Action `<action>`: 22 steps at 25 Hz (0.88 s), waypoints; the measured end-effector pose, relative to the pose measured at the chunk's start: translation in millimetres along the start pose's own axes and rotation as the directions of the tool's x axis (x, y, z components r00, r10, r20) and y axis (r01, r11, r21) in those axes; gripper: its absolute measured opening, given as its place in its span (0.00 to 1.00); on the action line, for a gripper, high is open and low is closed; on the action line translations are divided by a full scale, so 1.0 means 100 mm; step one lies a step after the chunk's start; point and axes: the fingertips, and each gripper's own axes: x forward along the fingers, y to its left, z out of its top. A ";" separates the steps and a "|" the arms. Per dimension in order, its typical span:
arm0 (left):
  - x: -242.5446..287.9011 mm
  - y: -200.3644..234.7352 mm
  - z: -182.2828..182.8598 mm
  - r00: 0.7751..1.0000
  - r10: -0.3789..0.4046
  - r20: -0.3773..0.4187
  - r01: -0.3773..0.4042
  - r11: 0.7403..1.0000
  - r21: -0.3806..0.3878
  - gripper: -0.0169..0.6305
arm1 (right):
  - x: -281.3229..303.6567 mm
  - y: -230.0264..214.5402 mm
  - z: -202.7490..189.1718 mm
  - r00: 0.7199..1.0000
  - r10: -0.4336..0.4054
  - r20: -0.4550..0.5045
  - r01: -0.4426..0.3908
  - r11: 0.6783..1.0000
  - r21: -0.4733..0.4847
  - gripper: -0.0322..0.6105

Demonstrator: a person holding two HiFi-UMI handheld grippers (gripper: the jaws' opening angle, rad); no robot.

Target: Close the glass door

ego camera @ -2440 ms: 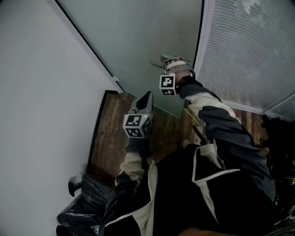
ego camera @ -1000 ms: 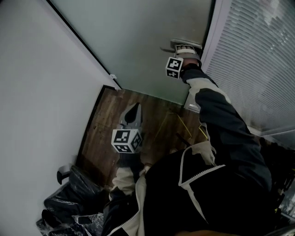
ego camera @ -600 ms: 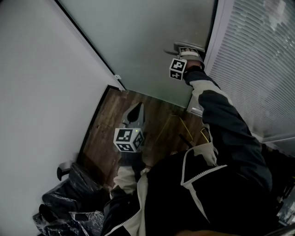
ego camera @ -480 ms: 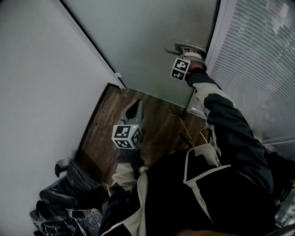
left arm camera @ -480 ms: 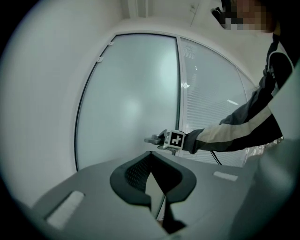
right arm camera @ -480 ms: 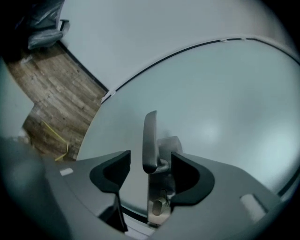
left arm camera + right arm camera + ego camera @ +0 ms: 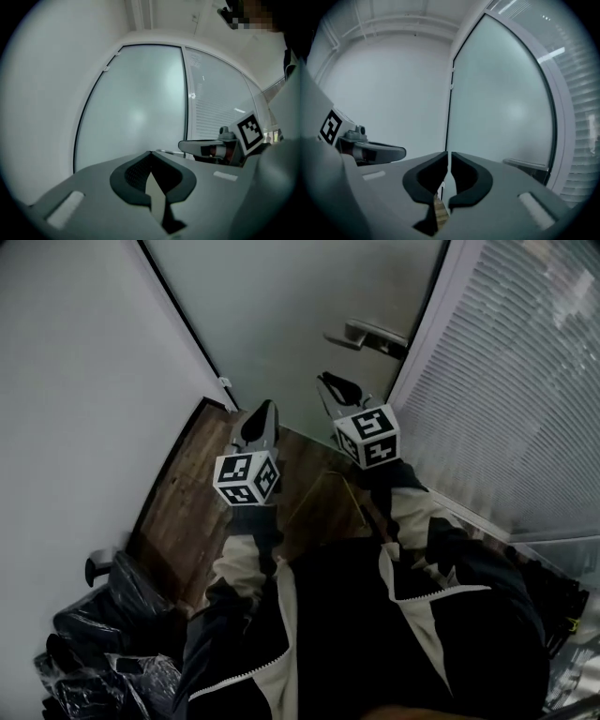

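Head view looks down on the door (image 7: 281,315), a frosted pane that stands between the wall (image 7: 75,381) on its hinge side and the frame (image 7: 427,324) of the panel with the blinds (image 7: 506,381). Its handle (image 7: 366,334) sits just beside that frame, and no gap shows there (the pane's edge seems to lie flush, though the latch itself can't be seen).

The right gripper (image 7: 323,381) hangs below the handle and apart from it, touching nothing. Its jaws are closing, all but together, with nothing between them. The left gripper (image 7: 265,407) hovers beside it over the floor (image 7: 178,502), pointing at the pane, jaws pressed together and empty. Each gripper view shows the other gripper alongside and the pane ahead, out of contact.

By the look of it, the swing is done and the step in hand is the check that the door has seated. If the latch has not caught, the next move calls for a level push with closed jaws on the handle side of the pane, near the frame (not near the hinges, where leverage is poor). If it has caught, both grippers only need to draw clear.
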 end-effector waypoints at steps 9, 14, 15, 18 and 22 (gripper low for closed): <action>0.16 -0.31 -0.10 0.999 -0.041 -0.021 0.041 0.999 0.018 0.03 | -0.17 0.09 -0.22 0.998 -0.012 -0.059 0.012 1.000 -0.003 0.05; 0.21 -0.36 -0.08 0.998 -0.051 -0.027 0.052 0.998 0.026 0.03 | -0.16 0.13 -0.20 0.999 -0.006 -0.051 0.005 1.000 -0.013 0.05; 0.22 -0.37 -0.08 0.998 -0.053 -0.028 0.054 0.998 0.029 0.03 | -0.16 0.13 -0.20 0.999 -0.004 -0.051 0.003 1.000 -0.012 0.05; 0.24 -0.40 -0.09 0.998 -0.056 -0.032 0.057 0.997 0.042 0.03 | -0.17 0.12 -0.19 0.999 -0.004 -0.049 0.003 1.000 -0.015 0.05; 0.24 -0.42 -0.08 0.998 -0.058 -0.034 0.060 0.997 0.048 0.03 | -0.17 0.14 -0.17 0.999 0.005 -0.043 -0.006 1.000 -0.010 0.05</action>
